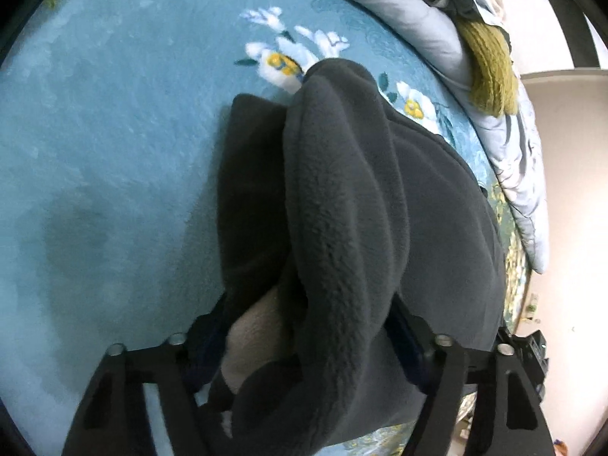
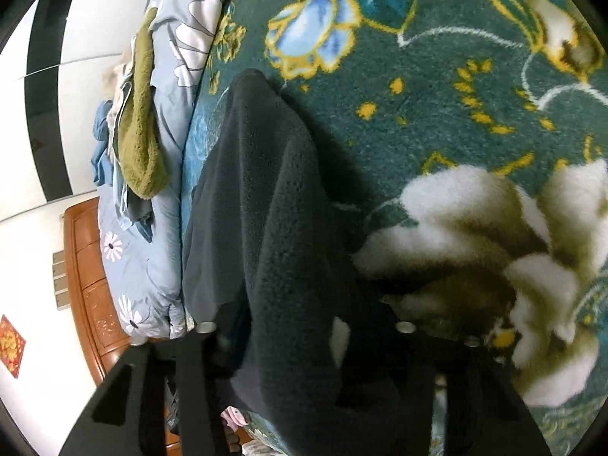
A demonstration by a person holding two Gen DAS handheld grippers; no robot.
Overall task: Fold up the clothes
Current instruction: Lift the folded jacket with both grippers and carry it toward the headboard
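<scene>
A bed fills both views, covered by one plush blanket (image 1: 114, 133) that is pale blue with white and yellow flowers on the left-hand side and dark teal with gold-outlined blooms and a large white flower on the right-hand side. One light blue quilt (image 2: 152, 250) printed with white daisies lies bunched along the blanket's far edge, just beside it. White walls stand behind the bed, crossed by one dark vertical band. A reddish wooden headboard (image 2: 89, 285) shows beyond the quilt in the right wrist view, and one red and gold paper square (image 2: 11, 345) hangs on the wall near it.

One dark grey fleece garment (image 1: 361, 209) is raised over the blanket and hangs in thick folds between the two tools; a patch of beige lining shows near its lower edge in the left wrist view. On top of the quilt rest one olive green knitted piece (image 2: 142, 133) and, beside it, a small heap of blue cloth (image 2: 100, 144).

Two tongs are present. The left gripper (image 1: 307, 338) is clamped on a bunched fold of the fleece garment, fabric filling the gap between its black fingers. The right gripper (image 2: 304, 342) likewise pinches the fleece garment, which drapes over and between its fingers.
</scene>
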